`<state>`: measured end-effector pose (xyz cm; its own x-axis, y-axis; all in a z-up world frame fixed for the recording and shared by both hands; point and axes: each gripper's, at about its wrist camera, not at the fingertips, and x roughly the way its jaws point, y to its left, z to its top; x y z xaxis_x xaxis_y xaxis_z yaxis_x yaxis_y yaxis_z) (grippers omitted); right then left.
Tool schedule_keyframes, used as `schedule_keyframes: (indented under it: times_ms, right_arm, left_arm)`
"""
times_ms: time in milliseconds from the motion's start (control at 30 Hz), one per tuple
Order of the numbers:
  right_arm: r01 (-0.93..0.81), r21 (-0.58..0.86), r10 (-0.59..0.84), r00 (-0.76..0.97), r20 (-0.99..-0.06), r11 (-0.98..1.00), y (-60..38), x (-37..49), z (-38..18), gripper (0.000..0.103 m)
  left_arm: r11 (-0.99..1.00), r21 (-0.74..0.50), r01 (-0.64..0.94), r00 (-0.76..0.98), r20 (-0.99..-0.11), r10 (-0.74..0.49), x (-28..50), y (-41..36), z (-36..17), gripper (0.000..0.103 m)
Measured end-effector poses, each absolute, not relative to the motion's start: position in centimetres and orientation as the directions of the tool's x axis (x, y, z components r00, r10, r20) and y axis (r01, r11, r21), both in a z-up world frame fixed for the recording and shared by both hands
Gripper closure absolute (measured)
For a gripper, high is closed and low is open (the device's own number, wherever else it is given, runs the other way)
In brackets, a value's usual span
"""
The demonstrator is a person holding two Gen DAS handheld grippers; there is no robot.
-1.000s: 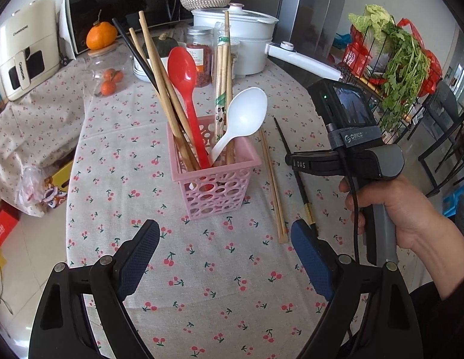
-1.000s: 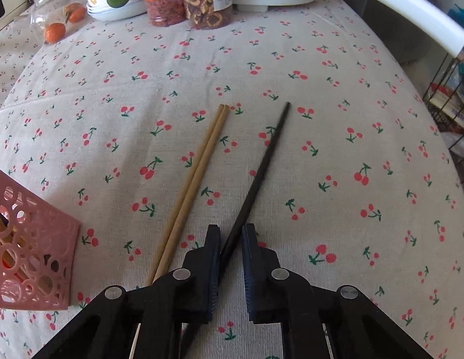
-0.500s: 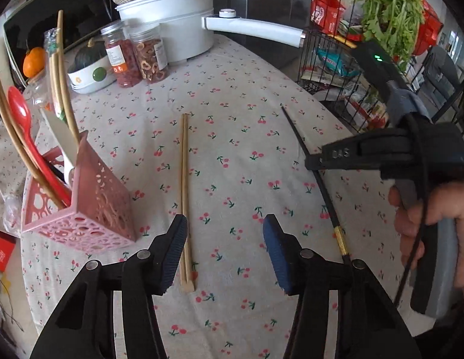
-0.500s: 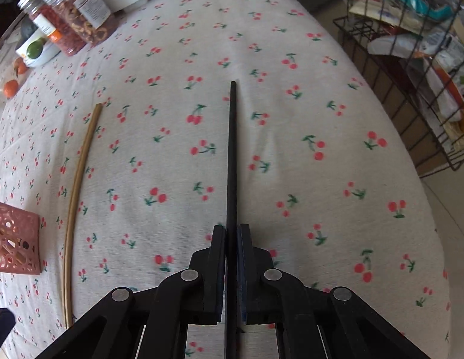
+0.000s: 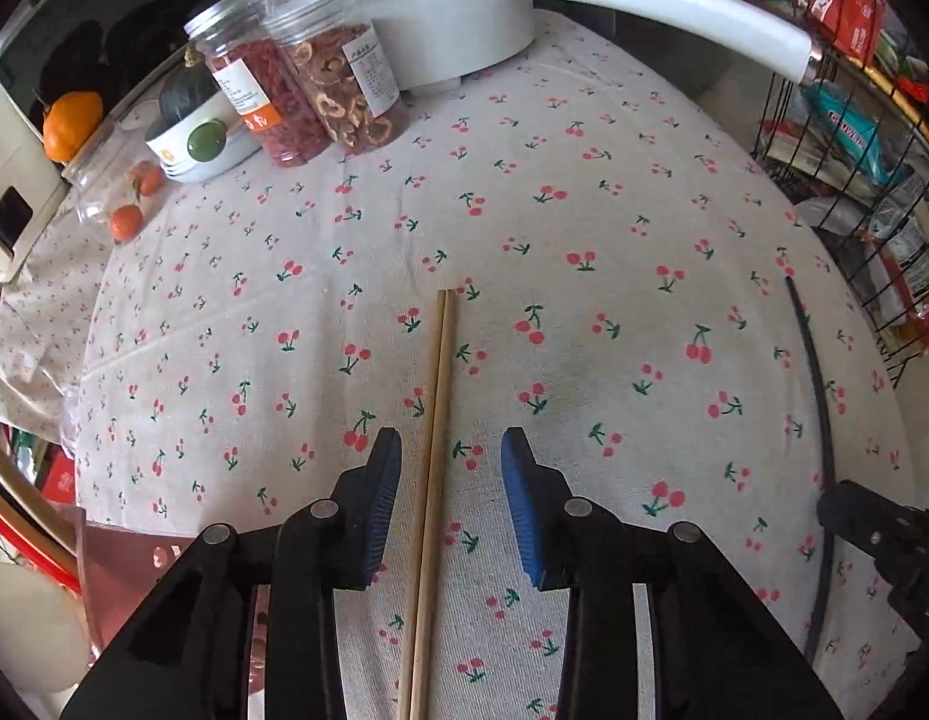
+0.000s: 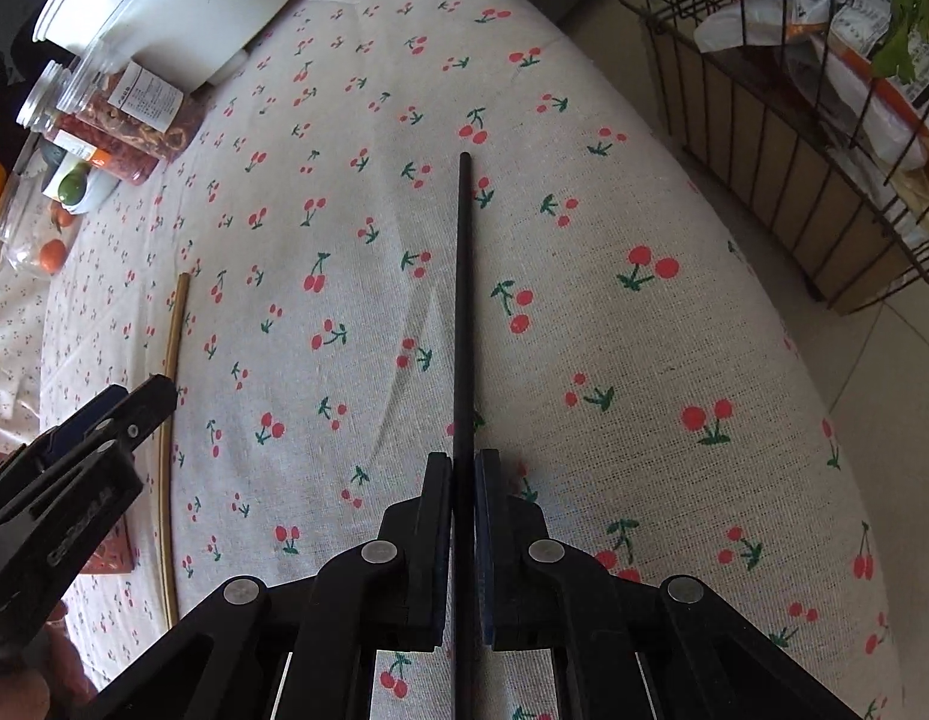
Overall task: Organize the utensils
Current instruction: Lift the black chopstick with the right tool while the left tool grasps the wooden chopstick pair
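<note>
Straddling the pale wooden chopstick pair point(image 5: 435, 420), left gripper point(image 5: 451, 480) gapes wide; centre, then close squarely. Right gripper point(image 6: 462, 480) clamps the thin black chopstick point(image 6: 463, 300) near table's right edge.

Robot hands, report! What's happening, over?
Right gripper shut on thin black chopstick. Left gripper open, straddling light wooden chopstick pair lying on cherry-print tablecloth. Nothing blocking.

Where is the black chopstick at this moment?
The black chopstick is clamped between the right gripper's fingers, centre of the right wrist view, over the cherry tablecloth, right of the wooden chopsticks.
</note>
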<state>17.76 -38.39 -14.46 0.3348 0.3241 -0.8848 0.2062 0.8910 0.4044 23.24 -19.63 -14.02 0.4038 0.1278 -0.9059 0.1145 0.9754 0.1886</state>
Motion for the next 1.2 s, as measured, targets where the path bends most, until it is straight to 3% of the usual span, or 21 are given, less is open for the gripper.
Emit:
schedule_keyframes:
  times_ms: [100, 167, 233, 333, 700, 1200]
  right_arm:
    - [0.201, 0.414, 0.334, 0.336, -0.88, 0.888, -38.6, 17.9, -14.5, 0.099]
    - [0.192, 0.408, 0.332, 0.334, -0.882, 0.892, -38.5, 18.1, -14.4, 0.099]
    - [0.189, 0.402, 0.326, 0.333, -0.885, 0.896, -38.5, 18.2, -14.4, 0.099]
    - [0.193, 0.39, 0.313, 0.334, -0.889, 0.9, -38.3, 18.1, -14.4, 0.099]
    - [0.215, 0.375, 0.26, 0.424, -0.868, 0.902, -38.3, 16.1, -11.6, 0.099]
    - [0.093, 0.425, 0.27, 0.648, -0.713, 0.9, -33.6, 12.4, -3.2, 0.099]
  left_arm:
    - [0.977, 0.192, 0.089, 0.409, -0.902, 0.14, 23.7, -19.0, -14.3, 0.066]
    - [0.986, 0.143, 0.089, 0.404, -0.91, 0.096, 23.6, -18.7, -14.3, 0.086]
    - [0.985, 0.144, 0.095, 0.391, -0.915, 0.096, 23.5, -18.9, -14.4, 0.093]
    - [0.975, 0.182, 0.125, 0.399, -0.909, 0.118, 22.9, -19.7, -14.5, 0.094]
    - [0.967, 0.02, 0.255, 0.454, -0.885, -0.101, 16.4, -20.5, -8.8, 0.094]
    - [0.916, -0.11, 0.385, 0.637, -0.687, -0.35, 4.9, -12.6, 2.9, 0.094]
